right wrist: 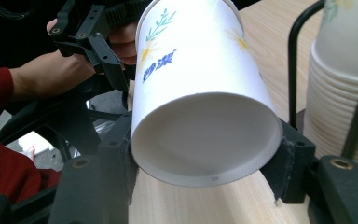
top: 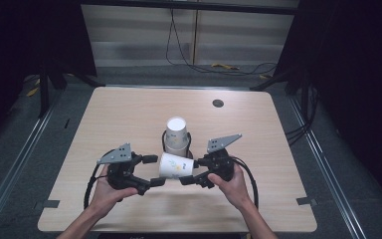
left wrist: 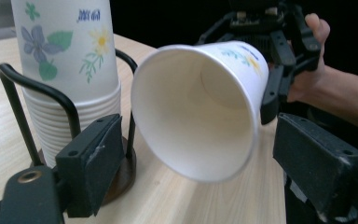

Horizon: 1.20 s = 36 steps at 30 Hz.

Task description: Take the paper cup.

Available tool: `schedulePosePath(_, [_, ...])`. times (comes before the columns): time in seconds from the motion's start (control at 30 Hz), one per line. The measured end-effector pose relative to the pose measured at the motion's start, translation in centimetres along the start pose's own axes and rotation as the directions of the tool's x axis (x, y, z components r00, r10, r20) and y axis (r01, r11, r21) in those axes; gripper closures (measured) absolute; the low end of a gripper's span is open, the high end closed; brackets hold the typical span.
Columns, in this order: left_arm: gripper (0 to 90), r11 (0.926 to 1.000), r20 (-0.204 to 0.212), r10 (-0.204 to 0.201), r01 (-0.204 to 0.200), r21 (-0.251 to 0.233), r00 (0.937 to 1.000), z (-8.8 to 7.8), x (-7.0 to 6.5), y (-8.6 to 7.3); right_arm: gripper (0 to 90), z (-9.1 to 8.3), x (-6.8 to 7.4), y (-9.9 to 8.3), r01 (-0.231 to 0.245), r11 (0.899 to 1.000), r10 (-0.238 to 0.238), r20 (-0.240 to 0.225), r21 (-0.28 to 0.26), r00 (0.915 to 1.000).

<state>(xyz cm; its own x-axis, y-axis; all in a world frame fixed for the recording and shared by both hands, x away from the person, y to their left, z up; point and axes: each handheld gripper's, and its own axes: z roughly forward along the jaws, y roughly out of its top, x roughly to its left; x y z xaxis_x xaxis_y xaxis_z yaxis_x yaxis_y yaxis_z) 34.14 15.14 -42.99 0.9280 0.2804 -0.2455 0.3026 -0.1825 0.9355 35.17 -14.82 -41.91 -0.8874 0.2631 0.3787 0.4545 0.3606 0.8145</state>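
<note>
A single white paper cup (top: pixel 175 167) with a flower print lies on its side in the air, just in front of the cup stack. My right gripper (top: pixel 189 172) is shut on its base end; in the right gripper view both pads press the cup (right wrist: pixel 191 60) near the bottom rim. My left gripper (top: pixel 154 171) is open at the cup's mouth end. In the left gripper view the open mouth of the cup (left wrist: pixel 196 112) faces the camera between the wide jaws, with a gap on each side.
A stack of upside-down paper cups (top: pixel 177 133) stands in a black wire holder (left wrist: pixel 14 88) at the middle of the wooden table (top: pixel 129 114), close behind both grippers. A round cable hole (top: pixel 218 103) sits at the far right. Dark floor surrounds the table.
</note>
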Motion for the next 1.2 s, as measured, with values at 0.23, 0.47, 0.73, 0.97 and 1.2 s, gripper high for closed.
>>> schedulePosePath(0.23, [15.8, 0.9986, 0.017, -0.053, 0.053, -0.009, 0.9985, 0.2, 0.8, -0.5, 37.3, 0.3, 0.1, -0.2, -0.009, 0.999, 0.009, -0.023, -0.032, 0.9997])
schedulePosePath(0.47, [16.1, 0.9989, 0.041, -0.045, 0.046, -0.009, 0.9981, 0.5, 0.6, -0.3, 37.4, 0.9, 0.2, -0.3, -0.002, 1.000, 0.001, -0.041, -0.029, 0.9992])
schedulePosePath(0.73, [18.8, 0.9998, 0.056, -0.008, 0.009, -0.017, 0.9984, 0.8, 0.4, 0.0, 37.5, 1.0, 0.3, -0.2, 0.007, 1.000, -0.008, -0.043, -0.025, 0.9990])
schedulePosePath(0.97, [18.6, 0.9989, 0.103, -0.040, 0.042, -0.021, 0.9939, 0.9, 1.0, -0.2, 37.3, 1.2, 0.3, -0.4, 0.004, 0.999, -0.005, -0.053, -0.032, 0.9986])
schedulePosePath(1.2, [18.5, 0.9989, 0.115, -0.041, 0.043, -0.017, 0.9925, 0.8, 1.1, -0.2, 37.4, 1.2, 0.4, -0.4, 0.015, 0.999, -0.017, -0.053, -0.030, 0.9984])
